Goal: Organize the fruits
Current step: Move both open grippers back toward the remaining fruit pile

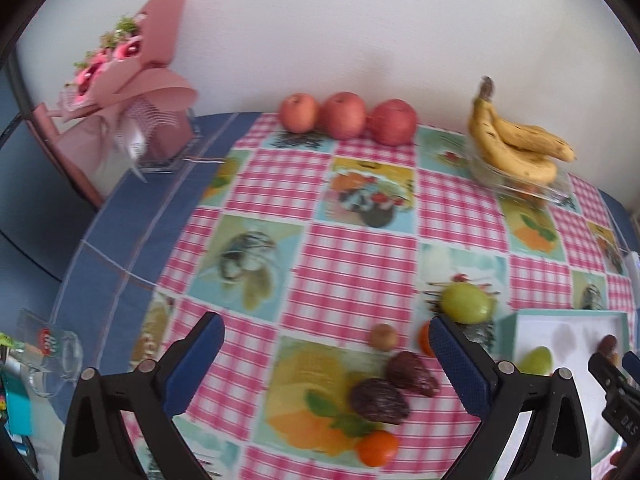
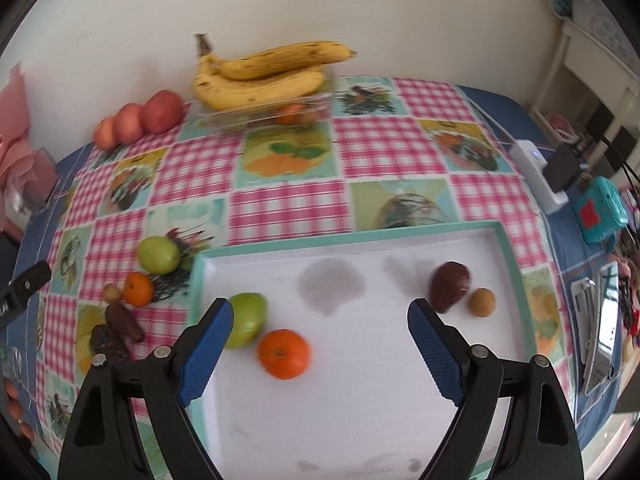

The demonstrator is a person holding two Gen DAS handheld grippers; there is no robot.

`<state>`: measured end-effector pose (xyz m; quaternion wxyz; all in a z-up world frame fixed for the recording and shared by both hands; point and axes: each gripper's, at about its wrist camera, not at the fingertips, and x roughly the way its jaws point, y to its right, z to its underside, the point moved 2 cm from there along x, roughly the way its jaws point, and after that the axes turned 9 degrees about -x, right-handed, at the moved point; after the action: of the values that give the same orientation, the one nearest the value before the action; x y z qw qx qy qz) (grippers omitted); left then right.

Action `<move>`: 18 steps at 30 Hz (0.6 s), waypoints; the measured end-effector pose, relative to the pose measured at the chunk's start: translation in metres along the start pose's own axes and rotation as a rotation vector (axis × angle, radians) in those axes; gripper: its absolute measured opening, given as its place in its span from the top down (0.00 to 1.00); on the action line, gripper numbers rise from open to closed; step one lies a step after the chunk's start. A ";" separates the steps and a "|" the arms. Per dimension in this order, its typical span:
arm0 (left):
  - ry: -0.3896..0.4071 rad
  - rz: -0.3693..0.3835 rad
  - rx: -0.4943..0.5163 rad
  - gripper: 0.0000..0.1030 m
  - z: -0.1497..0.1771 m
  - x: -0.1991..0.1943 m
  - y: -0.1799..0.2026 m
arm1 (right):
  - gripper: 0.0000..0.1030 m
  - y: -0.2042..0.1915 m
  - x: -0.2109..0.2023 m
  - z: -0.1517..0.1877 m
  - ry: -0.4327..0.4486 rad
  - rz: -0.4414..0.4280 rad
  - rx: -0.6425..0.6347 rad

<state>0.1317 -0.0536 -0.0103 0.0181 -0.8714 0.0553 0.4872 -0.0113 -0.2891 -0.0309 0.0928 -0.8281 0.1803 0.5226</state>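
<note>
Left tool wide, empty, low in left wrist frame over loose fruit on checked surface. Right tool wide, empty, above white tray, ctr-right; green fruit, orange, dark fruit inside.

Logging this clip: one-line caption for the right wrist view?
Open right tool above white tray holding an orange, green fruit, and two brown fruits.
</note>
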 end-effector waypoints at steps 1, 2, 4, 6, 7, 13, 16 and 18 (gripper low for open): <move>0.004 -0.007 -0.004 0.00 -0.001 -0.001 -0.004 | 0.13 -0.004 0.000 -0.001 0.001 -0.005 -0.009; 0.009 -0.015 -0.010 0.00 -0.003 -0.002 -0.009 | 0.13 -0.011 -0.001 -0.002 0.002 -0.011 -0.021; 0.018 -0.025 -0.019 0.00 -0.006 -0.004 -0.020 | 0.13 -0.021 0.000 -0.004 0.003 -0.022 -0.031; 0.027 -0.036 -0.029 0.00 -0.009 -0.006 -0.031 | 0.13 -0.031 0.000 -0.006 0.003 -0.036 -0.037; 0.030 -0.040 -0.035 0.00 -0.010 -0.006 -0.036 | 0.13 -0.036 -0.001 -0.006 0.005 -0.044 -0.038; 0.040 -0.065 -0.095 0.00 -0.015 -0.007 -0.067 | 0.13 -0.070 -0.002 -0.012 0.019 -0.096 -0.061; 0.039 -0.071 -0.122 0.00 -0.017 -0.006 -0.078 | 0.13 -0.086 -0.002 -0.013 0.021 -0.121 -0.075; 0.039 -0.072 -0.132 0.00 -0.018 -0.006 -0.082 | 0.13 -0.096 -0.001 -0.014 0.022 -0.133 -0.088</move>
<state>0.1530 0.0266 0.0026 -0.0228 -0.8814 -0.0079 0.4718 0.0381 -0.2057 -0.0268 0.0890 -0.8472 0.1025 0.5136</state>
